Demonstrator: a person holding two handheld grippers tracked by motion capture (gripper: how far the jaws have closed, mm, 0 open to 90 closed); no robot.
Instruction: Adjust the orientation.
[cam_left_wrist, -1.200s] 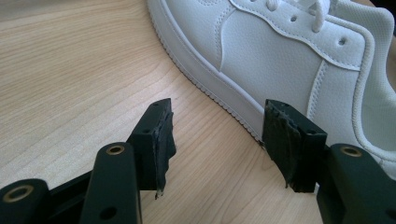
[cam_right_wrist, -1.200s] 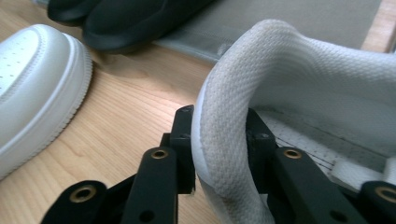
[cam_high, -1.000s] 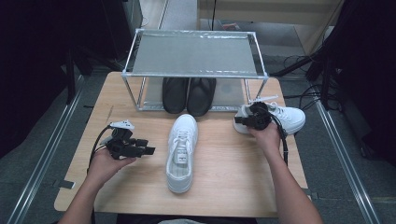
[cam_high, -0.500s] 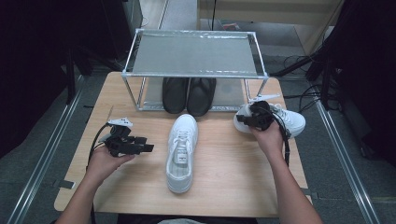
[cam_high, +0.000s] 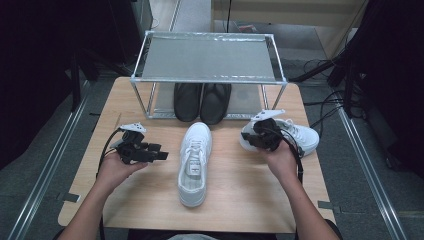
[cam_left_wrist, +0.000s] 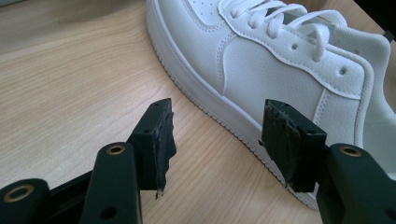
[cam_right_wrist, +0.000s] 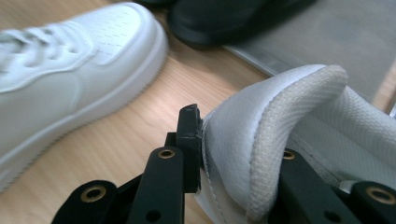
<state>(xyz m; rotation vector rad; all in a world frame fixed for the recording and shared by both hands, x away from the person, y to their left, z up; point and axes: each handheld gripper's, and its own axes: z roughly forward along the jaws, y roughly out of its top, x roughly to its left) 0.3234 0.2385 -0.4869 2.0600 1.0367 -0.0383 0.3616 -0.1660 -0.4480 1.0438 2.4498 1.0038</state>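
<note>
Right gripper (cam_high: 261, 134): clamped on padded heel collar of white lace-up leather sneaker (cam_high: 300, 136) at wooden table's (cam_high: 150, 200) right edge, jaws just eased wider; risk: collar slipping free under shoe's weight; left gripper (cam_left_wrist: 217, 140): jaws parted, empty, beside second white sneaker (cam_high: 194, 162); black shoes (cam_high: 202, 100) under metal rack (cam_high: 207, 57)

Two white leather lace-up sneakers (cam_high: 194, 162) (cam_high: 295, 136) — perforated toes, white stitching. Pair of plain black shoes (cam_high: 201, 101). Pale wood-grain tabletop (cam_high: 150, 197) — silver-grey metal rack (cam_high: 207, 56). Black gripper jaws.
</note>
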